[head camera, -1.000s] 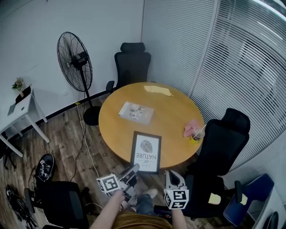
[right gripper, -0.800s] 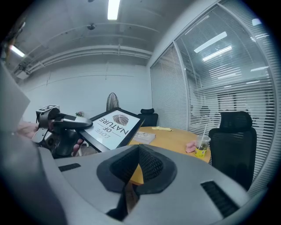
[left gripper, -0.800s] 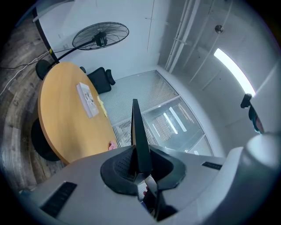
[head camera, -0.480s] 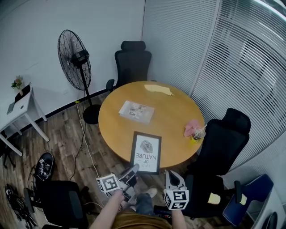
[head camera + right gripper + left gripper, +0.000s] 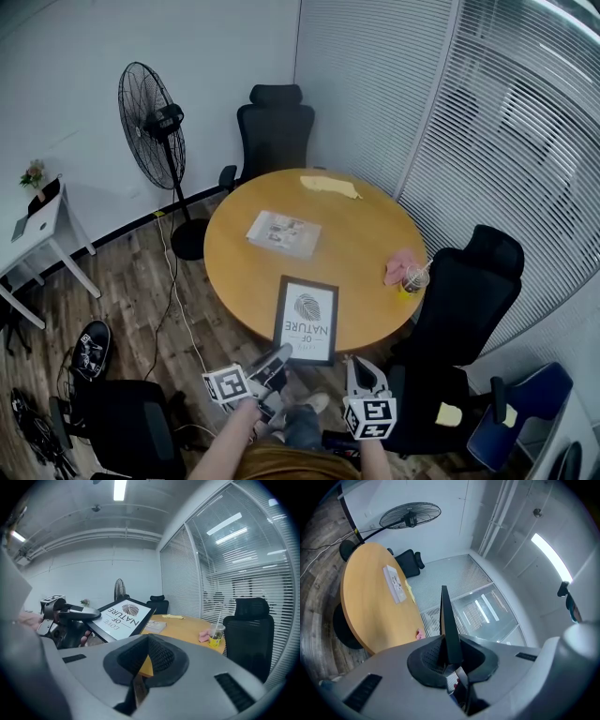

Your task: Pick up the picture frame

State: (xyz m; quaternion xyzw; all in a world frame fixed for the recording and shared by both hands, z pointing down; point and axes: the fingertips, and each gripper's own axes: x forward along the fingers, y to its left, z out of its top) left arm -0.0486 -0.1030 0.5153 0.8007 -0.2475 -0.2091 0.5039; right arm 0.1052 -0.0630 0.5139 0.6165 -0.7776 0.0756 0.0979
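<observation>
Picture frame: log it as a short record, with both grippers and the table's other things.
frame: picture frame, tilted, print side up, at the table's near edge
held by: left gripper, shut on the frame's near edge
right gripper: nothing between its jaws, apart from the frame
table: round, wooden
also on table: booklet, pink cloth, cup with straw
</observation>
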